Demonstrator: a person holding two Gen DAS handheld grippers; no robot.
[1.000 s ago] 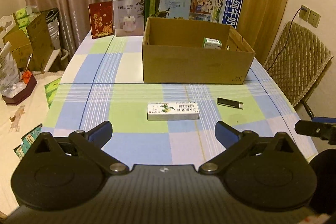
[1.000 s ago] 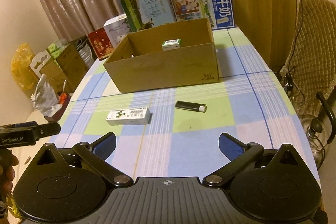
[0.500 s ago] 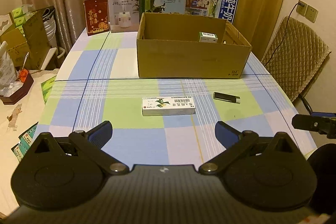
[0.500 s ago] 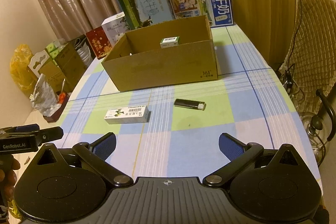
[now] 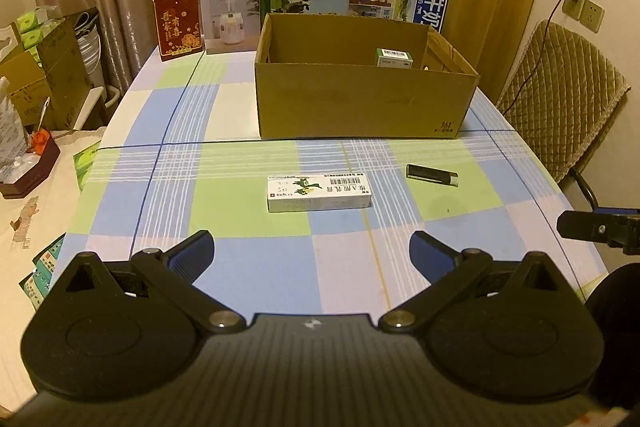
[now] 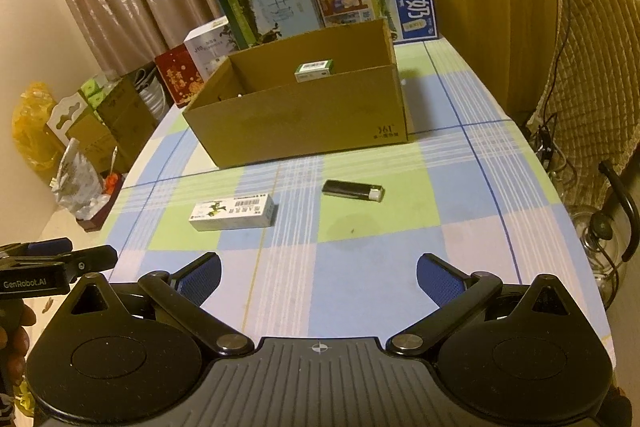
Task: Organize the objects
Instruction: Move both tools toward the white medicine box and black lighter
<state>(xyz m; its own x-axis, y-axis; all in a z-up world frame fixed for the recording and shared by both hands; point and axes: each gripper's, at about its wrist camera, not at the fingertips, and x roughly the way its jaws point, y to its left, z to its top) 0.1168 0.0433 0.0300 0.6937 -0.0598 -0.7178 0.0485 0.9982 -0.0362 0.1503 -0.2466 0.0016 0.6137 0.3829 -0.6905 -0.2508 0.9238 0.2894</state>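
Both grippers hover level over the table's near edge, left gripper [image 5: 312, 253] and right gripper [image 6: 319, 273] spread wide, empty. White carton [image 5: 319, 193] and lighter [image 5: 431, 174] lie before the cardboard box [image 5: 360, 105].

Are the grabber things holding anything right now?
No. The left gripper and right gripper both have open, empty jaws above the table.

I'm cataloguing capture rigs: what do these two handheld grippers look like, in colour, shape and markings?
Both match. The left gripper and right gripper have matte black bodies with ribbed centres, two round-lobed black housings, black linkage arms with silver pivot pins, and blue ribbed fingers. Seen from the right wrist view, the left one's side reads "GenRobot.AI" in white. No cables visible.
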